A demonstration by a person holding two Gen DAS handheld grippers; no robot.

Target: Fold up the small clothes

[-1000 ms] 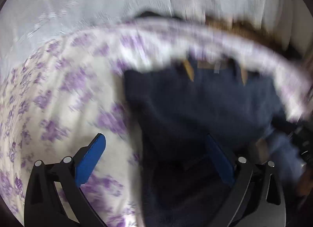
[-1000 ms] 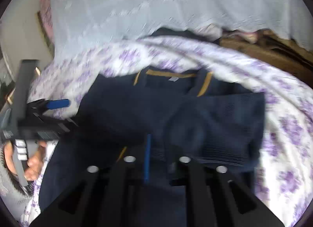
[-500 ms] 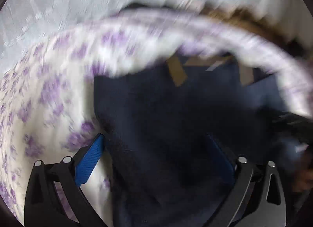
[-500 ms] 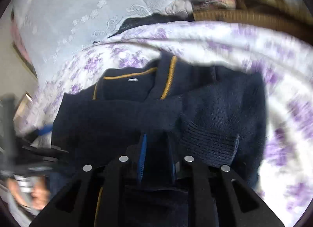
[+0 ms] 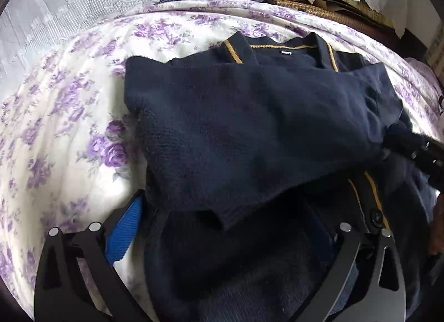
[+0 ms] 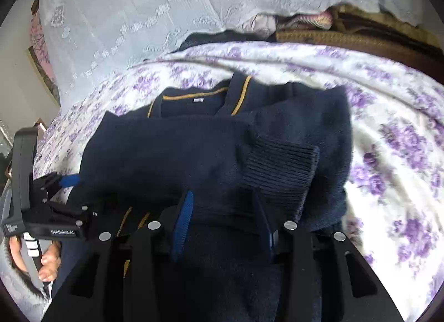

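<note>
A: Right, where's the cardigan?

B: Navy cardigan (image 5: 249,133) w/ yellow trim, centre of both views, lying on the bed's purple-flowered sheet (image 5: 69,133). One sleeve is folded across the chest; its ribbed cuff (image 6: 280,166) sits centre-right in the right wrist view, on top of the body.

A: Left tool?

B: My left tool (image 5: 222,227) is at the bottom of its frame, fingers wide apart, nothing pinched. Blue pad (image 5: 123,232) at lower left just beside the cardigan's edge; the other finger is over the knit at lower right.

A: And the right tool?

B: Right tool (image 6: 224,219), bottom centre of its view, partly spread, approx. halfway. Knit fabric lies between the blue pads (image 6: 181,223), but I can't tell if they press it.

A: Anything else?

B: White lace cloth (image 6: 166,8) across the top of the frame, brown clutter upper right.
</note>
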